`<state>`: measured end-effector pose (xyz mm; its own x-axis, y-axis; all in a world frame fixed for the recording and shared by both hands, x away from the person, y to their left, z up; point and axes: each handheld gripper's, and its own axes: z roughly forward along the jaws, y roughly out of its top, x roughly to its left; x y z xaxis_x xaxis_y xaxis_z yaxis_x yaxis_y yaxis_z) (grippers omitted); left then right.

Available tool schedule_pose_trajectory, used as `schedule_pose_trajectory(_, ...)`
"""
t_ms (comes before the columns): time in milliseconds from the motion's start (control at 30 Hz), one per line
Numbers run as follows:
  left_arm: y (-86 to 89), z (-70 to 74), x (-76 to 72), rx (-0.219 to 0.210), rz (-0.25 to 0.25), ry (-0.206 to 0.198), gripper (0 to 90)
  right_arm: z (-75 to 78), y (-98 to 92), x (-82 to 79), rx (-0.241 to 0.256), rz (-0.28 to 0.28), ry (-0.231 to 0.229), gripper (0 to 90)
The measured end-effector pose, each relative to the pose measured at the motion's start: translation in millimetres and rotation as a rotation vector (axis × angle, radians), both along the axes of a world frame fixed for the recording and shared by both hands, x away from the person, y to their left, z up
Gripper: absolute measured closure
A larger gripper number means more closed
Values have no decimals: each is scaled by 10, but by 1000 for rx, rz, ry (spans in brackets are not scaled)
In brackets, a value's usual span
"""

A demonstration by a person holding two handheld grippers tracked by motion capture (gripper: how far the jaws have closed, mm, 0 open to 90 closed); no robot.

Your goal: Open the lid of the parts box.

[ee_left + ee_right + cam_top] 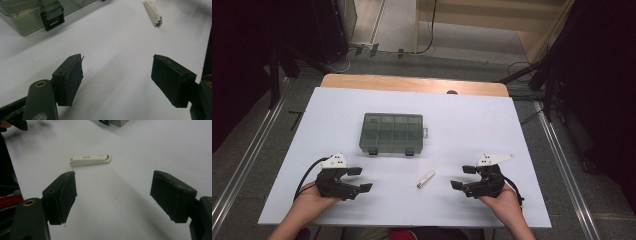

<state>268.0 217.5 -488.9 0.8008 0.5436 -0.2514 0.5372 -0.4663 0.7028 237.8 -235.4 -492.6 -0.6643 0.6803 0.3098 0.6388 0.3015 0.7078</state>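
A small cream nail clipper (425, 179) lies flat on the white worktop (472, 130), between the 2 grippers and a little nearer the right one. It points diagonally, one end toward the clear compartment box (392, 132) farther back. In the right gripper view the clipper (90, 160) sits just ahead of the open fingers (61, 196), side on, with nothing around it.

The left gripper (359, 179) rests low at the near left with its fingers spread wide and holding nothing; the right gripper (463, 177) mirrors it at the near right, equally wide and empty.

The clipper looks light, rigid and thin, with a smooth plastic shell over metal blades, so it will likely slide or skate on the worktop if nudged from one side. Because it lies so flat, the surest hold is probably across its narrow width near the middle, fingers coming down on both long edges at once; a pinch at the tapered end could let it pivot or flip out.

The box is shut, with 2 dark latches (52, 18) along its near edge, and sits well apart from the clipper. Nothing stands in the way on the bare surface between the clipper and either gripper
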Motion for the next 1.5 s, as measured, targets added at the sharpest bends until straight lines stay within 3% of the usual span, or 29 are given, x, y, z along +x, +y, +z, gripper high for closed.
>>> schedule_pose_trajectory(500, 6, 3, 0, -6, 0, 2, 249, 117, 174, 195, -7, 20, -7, 218)
schedule_pose_trajectory(867, -2, 0, -3, -1, -4, 8, 249, 161, 276, 312, 3, 52, 0, 218)
schedule_pose_trajectory(1500, -4, 1, -3, 2, -6, 16, 249, 192, 407, 473, 8, 60, 1, 209)
